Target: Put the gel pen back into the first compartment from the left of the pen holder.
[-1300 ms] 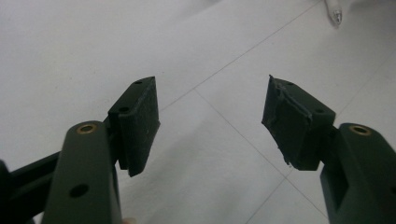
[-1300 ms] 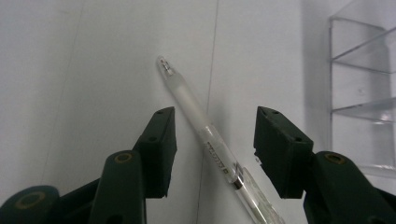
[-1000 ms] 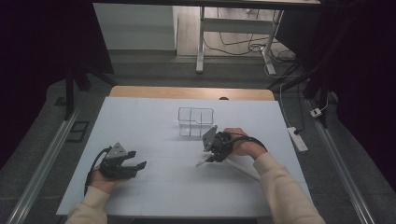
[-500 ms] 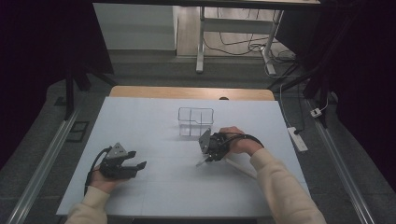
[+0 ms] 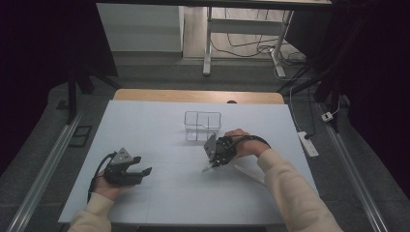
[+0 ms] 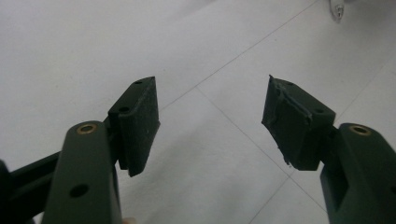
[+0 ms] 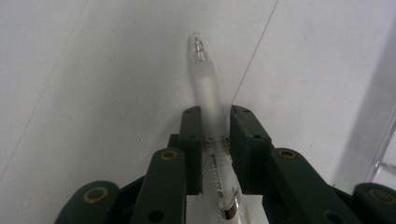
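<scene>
Here we are gripping a frosted pen [image 7: 208, 100] in the right claw [image 7: 215, 122], pinched near its middle, so the capped end is pointing forward and down over the white tabletop [image 5: 159, 125]. We judge the tilt is readying it for the clear organizer [image 5: 202, 125] just beyond the right claw [image 5: 213, 159]. The jaws are closing tight on the barrel. The left claw [image 6: 210, 121] is resting wide open, holding nothing, well apart at the near left [image 5: 138, 171].

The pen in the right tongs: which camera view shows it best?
The right gripper view: the frosted pen stands close between the shut right tongs. The high view gives a small pale sliver; the left gripper view looks at the white table.
</scene>
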A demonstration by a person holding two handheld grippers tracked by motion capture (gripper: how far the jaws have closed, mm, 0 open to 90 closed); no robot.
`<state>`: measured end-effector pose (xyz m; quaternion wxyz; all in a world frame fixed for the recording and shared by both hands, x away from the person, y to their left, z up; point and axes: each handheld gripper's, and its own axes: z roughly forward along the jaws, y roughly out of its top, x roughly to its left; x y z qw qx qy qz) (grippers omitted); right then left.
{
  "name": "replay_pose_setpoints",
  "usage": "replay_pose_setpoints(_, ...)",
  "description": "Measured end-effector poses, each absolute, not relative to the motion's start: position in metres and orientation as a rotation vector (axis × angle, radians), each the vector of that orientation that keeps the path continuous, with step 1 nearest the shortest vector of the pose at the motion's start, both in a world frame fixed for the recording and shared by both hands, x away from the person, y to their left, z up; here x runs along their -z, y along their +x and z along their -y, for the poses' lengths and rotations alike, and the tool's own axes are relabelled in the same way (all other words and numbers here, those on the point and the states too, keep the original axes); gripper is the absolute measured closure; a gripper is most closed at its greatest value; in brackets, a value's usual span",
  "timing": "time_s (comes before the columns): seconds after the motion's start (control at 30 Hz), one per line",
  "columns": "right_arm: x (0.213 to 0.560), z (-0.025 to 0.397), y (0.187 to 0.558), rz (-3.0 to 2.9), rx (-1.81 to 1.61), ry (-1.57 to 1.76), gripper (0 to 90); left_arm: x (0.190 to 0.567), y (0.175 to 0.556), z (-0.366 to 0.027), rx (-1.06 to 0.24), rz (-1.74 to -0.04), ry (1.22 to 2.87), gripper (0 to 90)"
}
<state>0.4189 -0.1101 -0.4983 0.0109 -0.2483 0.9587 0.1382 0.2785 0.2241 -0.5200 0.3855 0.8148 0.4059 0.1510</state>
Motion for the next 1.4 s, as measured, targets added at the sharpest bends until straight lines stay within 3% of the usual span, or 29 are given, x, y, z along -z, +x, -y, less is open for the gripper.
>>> replay_pose_setpoints(0.7,0.5,0.091,0.419,-2.954,-0.48,-0.858,79.0,0.52,0.278,-0.224,-0.389,-1.032,2.08,36.1)
replay_pose_setpoints(1.4,0.479,0.102,0.42,-2.929,-0.691,-0.641,79.5,0.519,0.278,-0.224,-0.389,-1.031,2.078,36.1)
